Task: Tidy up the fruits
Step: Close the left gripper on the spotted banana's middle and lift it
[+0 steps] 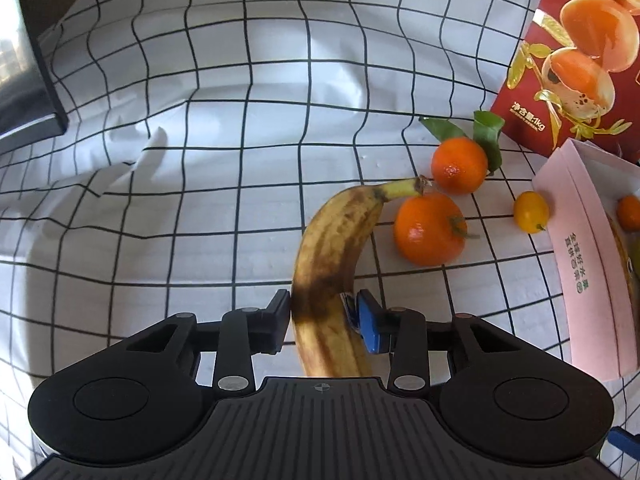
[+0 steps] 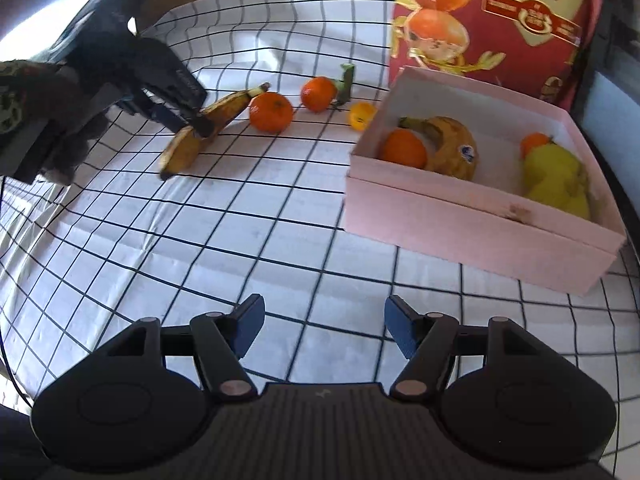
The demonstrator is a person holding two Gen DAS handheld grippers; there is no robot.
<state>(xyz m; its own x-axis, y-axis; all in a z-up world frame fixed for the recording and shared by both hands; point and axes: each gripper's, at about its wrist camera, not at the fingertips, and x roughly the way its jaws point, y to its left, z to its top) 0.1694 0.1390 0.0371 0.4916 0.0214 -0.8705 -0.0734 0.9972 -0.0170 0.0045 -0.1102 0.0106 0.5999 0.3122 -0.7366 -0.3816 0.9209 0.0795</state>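
Observation:
My left gripper (image 1: 324,320) is shut on a brown-spotted banana (image 1: 336,248) near its lower end; the right wrist view shows the left gripper (image 2: 188,118) with the banana (image 2: 208,128) over the checked cloth. Two tangerines (image 1: 430,230) (image 1: 459,165) and a small yellow fruit (image 1: 531,212) lie just right of the banana tip. The pink box (image 2: 460,220) holds a banana (image 2: 452,146), two tangerines (image 2: 403,148) and a yellow fruit (image 2: 560,180). My right gripper (image 2: 324,330) is open and empty above the cloth, in front of the box.
A red orange-print bag (image 2: 500,20) stands behind the box. A dark object (image 1: 24,52) sits at the far left edge. The white checked cloth (image 1: 200,140) covers the table, wrinkled at the left.

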